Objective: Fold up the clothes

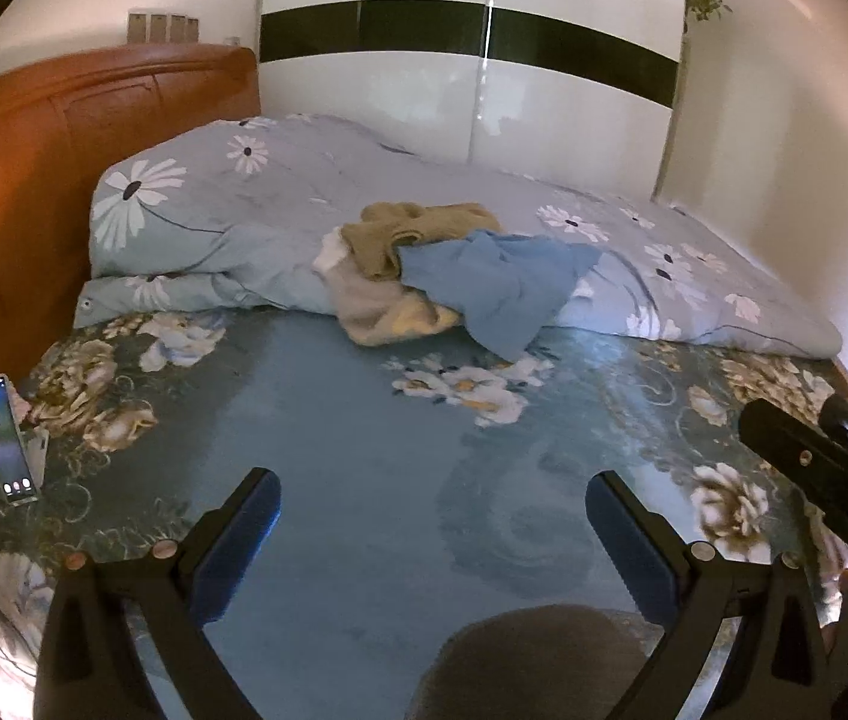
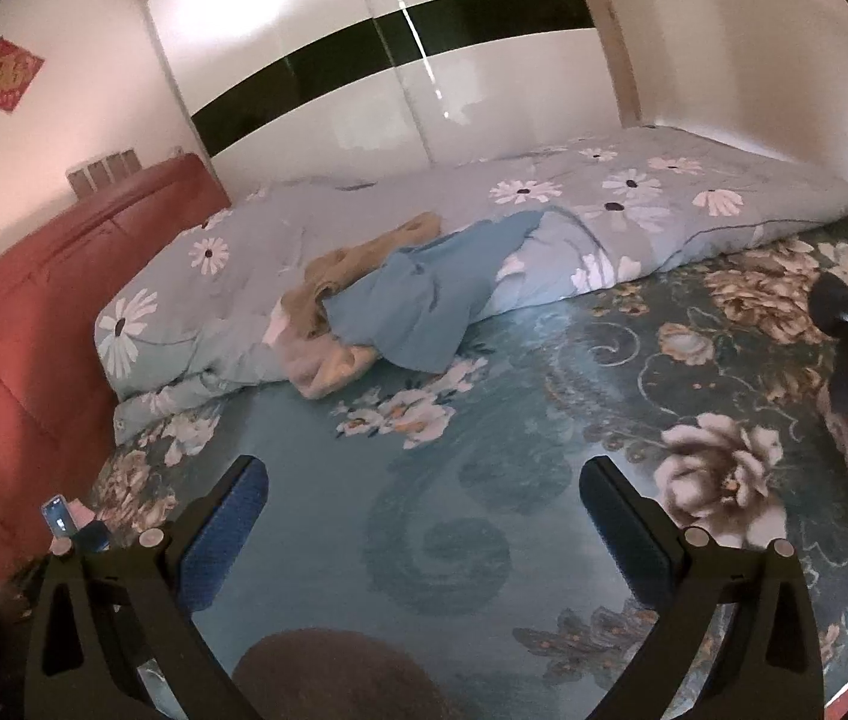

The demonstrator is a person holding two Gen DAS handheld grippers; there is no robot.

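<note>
On floral bedsheet (image 1: 334, 450), clothes pile (image 1: 454, 270), quilt (image 1: 232, 204)

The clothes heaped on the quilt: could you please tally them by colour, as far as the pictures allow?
Blue garment: 1
Tan garment: 1
Pale white-and-cream garment: 1, possibly more; the folds hide its edges
Total: 3 garments visible, piled against the quilt. Neither the left gripper nor the right gripper holds any.
</note>
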